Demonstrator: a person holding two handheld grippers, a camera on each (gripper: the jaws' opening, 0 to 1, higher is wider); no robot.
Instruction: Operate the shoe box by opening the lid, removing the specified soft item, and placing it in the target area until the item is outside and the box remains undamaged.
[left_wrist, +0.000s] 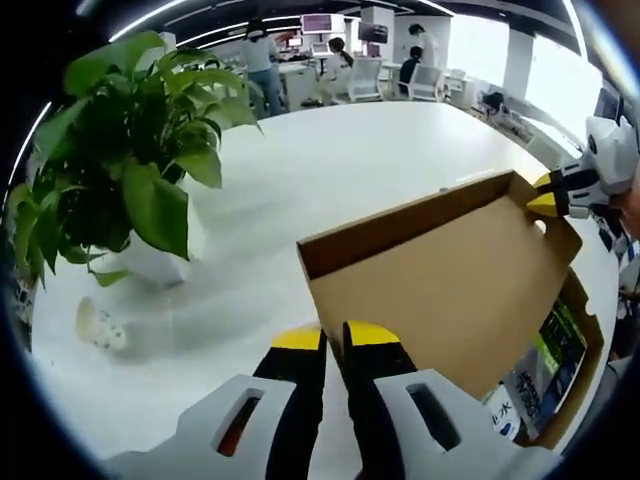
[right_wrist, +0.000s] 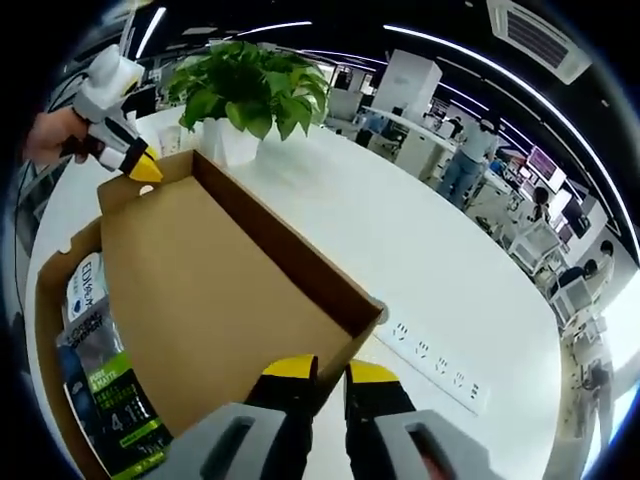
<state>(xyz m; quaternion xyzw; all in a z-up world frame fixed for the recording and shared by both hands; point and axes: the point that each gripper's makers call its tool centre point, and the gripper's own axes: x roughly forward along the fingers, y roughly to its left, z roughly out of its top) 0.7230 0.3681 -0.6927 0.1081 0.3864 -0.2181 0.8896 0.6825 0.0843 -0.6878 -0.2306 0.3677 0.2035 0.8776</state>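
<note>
A plain brown corrugated-cardboard shoe box (left_wrist: 575, 350) sits on a smooth, glossy white round table (left_wrist: 330, 170), its hinged cardboard lid (left_wrist: 440, 270) raised so that the matte inner face and shallow folded rim show.

In the left gripper view, the left gripper (left_wrist: 335, 340), with black jaws, yellow tips and a pale grey plastic body, has its jaws nearly together over the lid's near corner; they seem pinched on the cardboard edge, though the exact contact is hard to make out. At the lid's far corner the right gripper (left_wrist: 545, 195) has its yellow tips against the rim.

In the right gripper view, the right gripper (right_wrist: 330, 375) has its jaws drawn close together at the lid (right_wrist: 220, 300) edge, apparently clamping it, while the left gripper (right_wrist: 140, 165), held in a person's hand (right_wrist: 50, 135), nips the opposite corner.

The soft item, a flat glossy plastic packet with green, black and white print (right_wrist: 105, 380), lies inside the box (right_wrist: 50, 300) beneath the raised lid; the same packet (left_wrist: 545, 375) shows through the box opening in the left gripper view.

A leafy green plant in a white pot (left_wrist: 130, 170) stands on the table near the box, and a long white power strip (right_wrist: 435, 365) lies flat on the tabletop (right_wrist: 400, 240) just beyond the lid.
</note>
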